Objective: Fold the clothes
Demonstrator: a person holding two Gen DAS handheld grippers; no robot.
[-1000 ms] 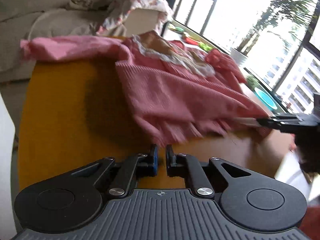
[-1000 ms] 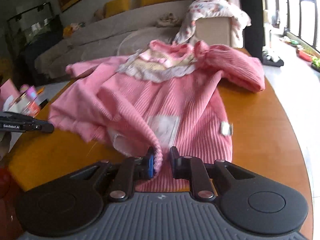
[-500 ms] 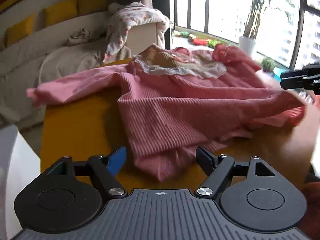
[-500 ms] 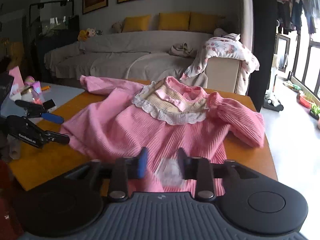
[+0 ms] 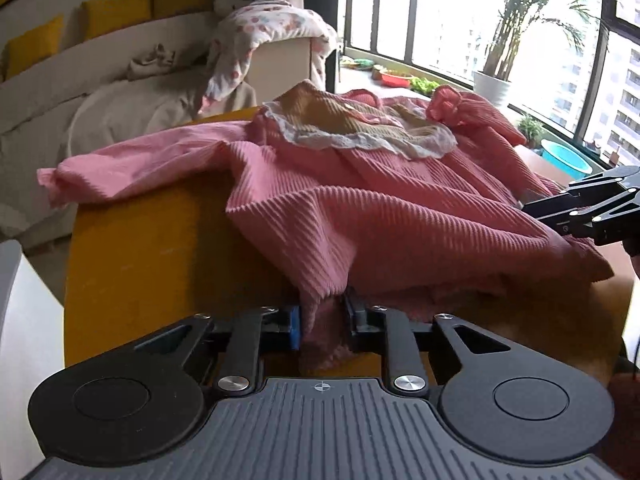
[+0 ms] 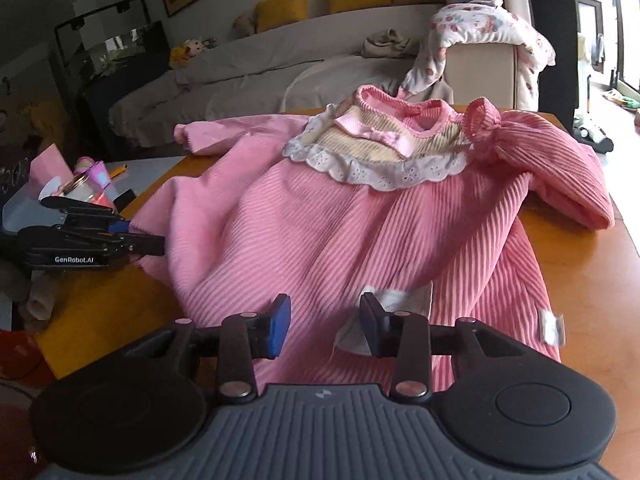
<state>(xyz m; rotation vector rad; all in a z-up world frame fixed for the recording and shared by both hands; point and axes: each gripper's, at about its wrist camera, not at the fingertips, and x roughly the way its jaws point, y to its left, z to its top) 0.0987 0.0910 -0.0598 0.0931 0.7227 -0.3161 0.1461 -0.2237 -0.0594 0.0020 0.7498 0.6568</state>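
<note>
A pink ribbed child's dress (image 6: 340, 232) with a cream lace-trimmed bib lies spread on the orange table (image 6: 580, 280); it also shows in the left wrist view (image 5: 380, 208). My left gripper (image 5: 322, 322) is shut on the dress's hem corner at the near table edge, and shows at the left of the right wrist view (image 6: 132, 236). My right gripper (image 6: 322, 322) is open, its jaws apart just above the dress's lower hem by a white label (image 6: 404, 300). It shows at the right of the left wrist view (image 5: 532, 212).
A grey sofa (image 6: 260, 64) with yellow cushions stands behind the table. A floral garment (image 6: 480, 28) hangs over a beige armchair. Cans and pink clutter (image 6: 80, 184) lie on a side table to the left. Windows and plants (image 5: 520, 20) are to the right.
My left gripper was open half a second ago and has closed on the dress's hem corner. My right gripper has opened wider and dropped to the lower hem.
</note>
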